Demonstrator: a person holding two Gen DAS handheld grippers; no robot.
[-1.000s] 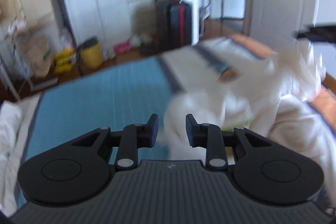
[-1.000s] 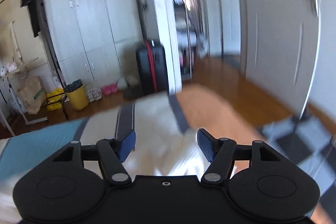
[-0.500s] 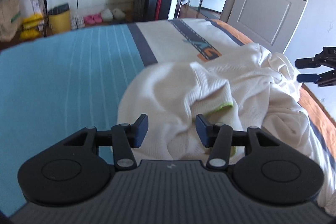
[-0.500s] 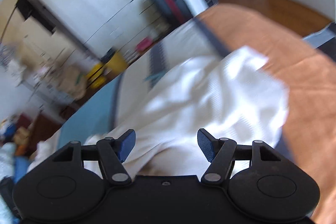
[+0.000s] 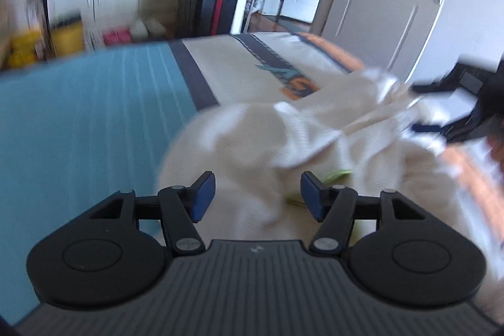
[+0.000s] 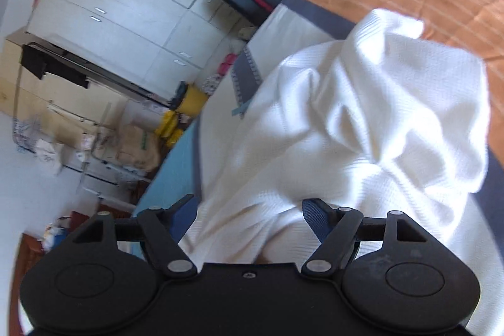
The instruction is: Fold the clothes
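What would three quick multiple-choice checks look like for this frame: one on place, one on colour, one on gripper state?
1. Where does the crumpled white knit garment lie?
A. on the striped bedspread
B. on the wooden floor
C. inside the black suitcase with the red stripe

2. What colour are the left gripper pads?
A. red
B. blue
C. yellow

3. How do the right gripper jaws stand?
A. shut on the garment
B. shut and empty
C. open, having just been opening, cloth between but unpressed

Answers: 1 A, cloth rests on the bed; 2 B, blue pads show; 3 C, a wide gap separates the pads.
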